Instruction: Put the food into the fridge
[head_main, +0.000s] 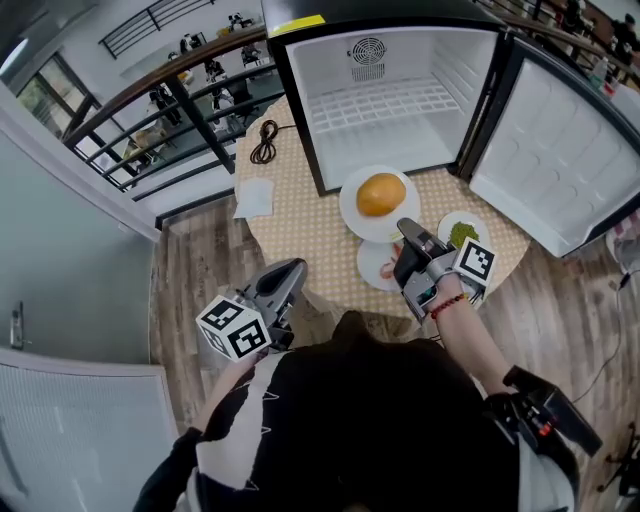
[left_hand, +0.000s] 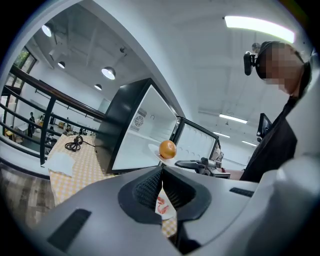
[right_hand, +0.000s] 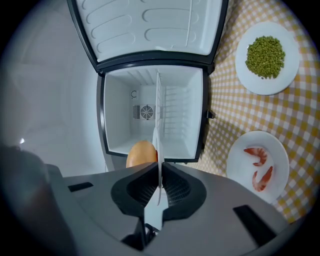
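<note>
Just ahead of the right gripper (head_main: 406, 230), the fridge (head_main: 390, 100) stands open. The right arm reaches forward, jaws pinching the bun plate (head_main: 350, 206) by its rim. The left gripper (head_main: 293, 270) is held low, jaws together, empty.

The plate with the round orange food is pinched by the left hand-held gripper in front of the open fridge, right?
Not the left one. The right hand-held gripper is shut on the rim of the plate with the round orange food, in front of the open fridge. The right gripper view shows the plate's edge between its jaws.
</note>
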